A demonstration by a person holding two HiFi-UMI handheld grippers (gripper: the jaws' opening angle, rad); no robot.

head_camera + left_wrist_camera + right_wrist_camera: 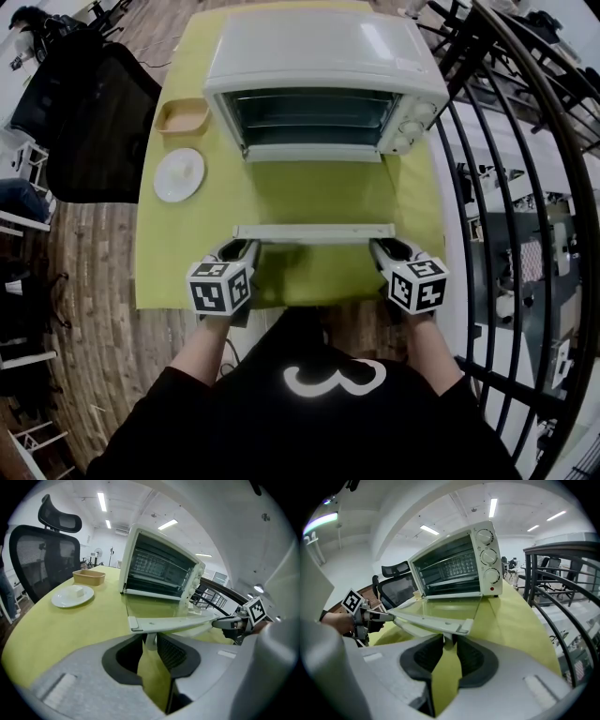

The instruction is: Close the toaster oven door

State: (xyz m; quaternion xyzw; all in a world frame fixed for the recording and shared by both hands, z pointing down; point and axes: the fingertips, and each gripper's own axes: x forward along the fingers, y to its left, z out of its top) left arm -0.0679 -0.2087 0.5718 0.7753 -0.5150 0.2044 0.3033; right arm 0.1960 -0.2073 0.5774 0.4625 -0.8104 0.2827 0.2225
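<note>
Yellow-green table (178,244) fills the middle of the head view, with a black chair (103,122) on one side and a dark railing (525,187) on the other. At the far end of the table stands the toaster oven (319,47). Beside it are a white plate (179,175) and a small tan dish (183,116).

The door (314,192) is fully open. It lies flat, level with the table, and its handle (314,232) points toward the person. The oven mouth is open and the wire rack inside can be seen.

The left gripper (246,251) is at the left end of the handle and the right gripper (382,249) is at the right end. In each gripper view a post of the handle sits between the two fingers, which appear to be clamped on it.

As I judge it, only the grasp is done. The closing itself is not begun, because the door is not lifted at all. What is left is to swing the door up on its hinge with both ends rising together, press it against the oven front, and then let go.
</note>
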